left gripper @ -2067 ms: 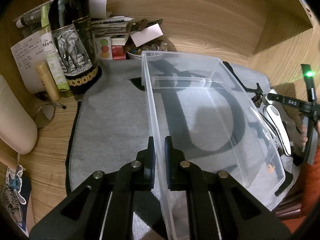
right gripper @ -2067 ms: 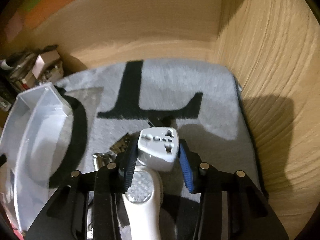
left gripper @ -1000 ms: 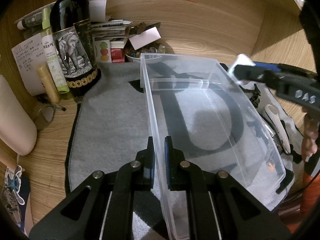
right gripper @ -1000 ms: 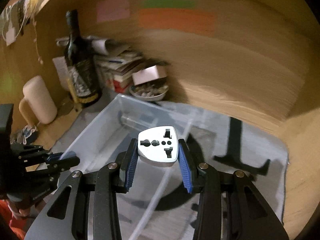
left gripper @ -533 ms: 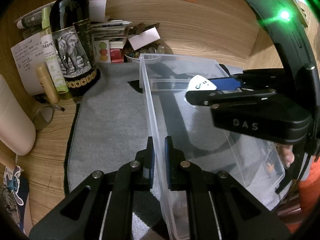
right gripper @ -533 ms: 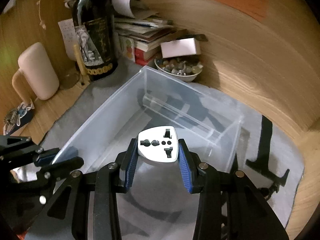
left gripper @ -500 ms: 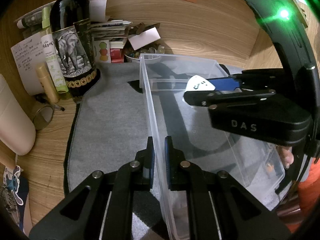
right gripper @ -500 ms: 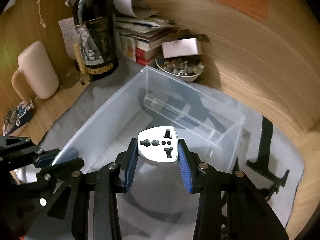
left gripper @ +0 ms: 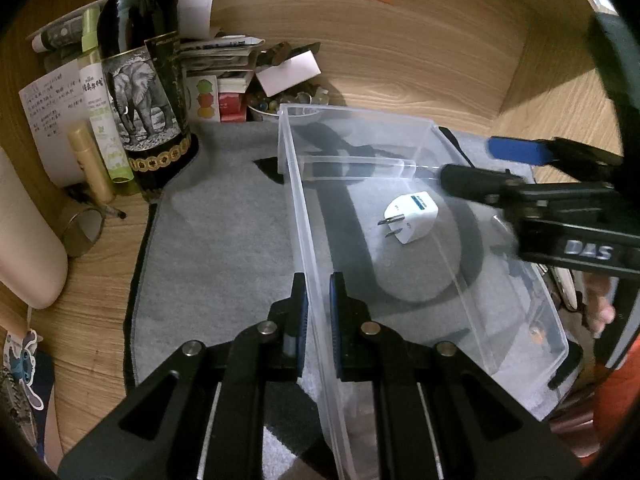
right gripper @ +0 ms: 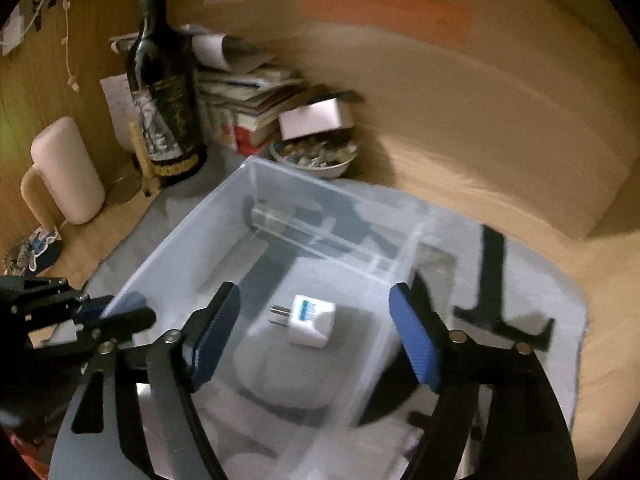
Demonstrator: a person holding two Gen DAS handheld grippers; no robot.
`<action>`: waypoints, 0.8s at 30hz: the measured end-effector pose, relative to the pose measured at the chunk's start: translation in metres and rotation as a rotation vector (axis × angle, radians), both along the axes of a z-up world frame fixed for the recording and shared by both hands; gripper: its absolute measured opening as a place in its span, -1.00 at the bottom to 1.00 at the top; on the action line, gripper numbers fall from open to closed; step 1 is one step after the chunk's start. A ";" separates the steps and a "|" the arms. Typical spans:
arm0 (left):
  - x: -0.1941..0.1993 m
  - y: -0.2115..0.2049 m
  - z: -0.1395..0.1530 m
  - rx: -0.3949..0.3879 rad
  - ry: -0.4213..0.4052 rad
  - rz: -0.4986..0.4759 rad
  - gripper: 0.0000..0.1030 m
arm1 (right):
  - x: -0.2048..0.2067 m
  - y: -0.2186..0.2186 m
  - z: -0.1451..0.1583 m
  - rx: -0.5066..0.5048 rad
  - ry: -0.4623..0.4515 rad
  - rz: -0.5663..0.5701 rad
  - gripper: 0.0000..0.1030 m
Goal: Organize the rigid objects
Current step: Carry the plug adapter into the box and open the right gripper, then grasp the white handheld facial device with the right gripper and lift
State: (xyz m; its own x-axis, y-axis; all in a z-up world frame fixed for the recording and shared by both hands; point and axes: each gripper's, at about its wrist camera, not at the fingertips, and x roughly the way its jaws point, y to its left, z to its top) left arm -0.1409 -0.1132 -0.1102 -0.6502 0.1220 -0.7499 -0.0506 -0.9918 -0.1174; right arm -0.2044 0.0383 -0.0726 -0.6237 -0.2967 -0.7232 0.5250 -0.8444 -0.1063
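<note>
Inside the clear plastic bin (left gripper: 420,148), on its smooth see-through floor, lies the white travel adapter (left gripper: 412,218), a small blocky plug with two flat metal prongs that point toward the bin's left wall; it touches no wall and has free floor on all sides. The right gripper (right gripper: 316,344) hangs above it, its blue ribbed pads spread wide and opening, with nothing pressed between them. The left gripper (left gripper: 316,312) is closed narrow on the thin left rim of the bin, one pad outside and one inside. The bin stands on a grey fuzzy mat (left gripper: 224,240) with black letter shapes, and the mat's open left part is bare up to its dark edge. Beyond that edge the wooden desk (left gripper: 88,320) is crowded: a dark glass wine bottle (left gripper: 140,92) with an elephant label, a pale rounded mug (right gripper: 66,172), stacked books (right gripper: 248,96) and a bowl of small stones (right gripper: 316,156) just behind the bin's far corner.
</note>
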 end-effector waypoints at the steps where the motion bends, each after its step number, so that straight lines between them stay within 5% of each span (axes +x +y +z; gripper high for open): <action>1: 0.000 0.001 0.000 -0.004 0.000 0.003 -0.82 | 0.004 0.006 0.003 0.002 0.023 -0.009 0.47; 12: -0.001 0.005 -0.001 -0.034 -0.010 0.019 -0.82 | 0.028 0.067 0.020 -0.009 0.126 -0.136 0.58; 24: 0.000 0.006 -0.002 -0.058 -0.008 0.022 -0.82 | 0.035 0.162 -0.038 0.002 -0.047 -0.417 0.58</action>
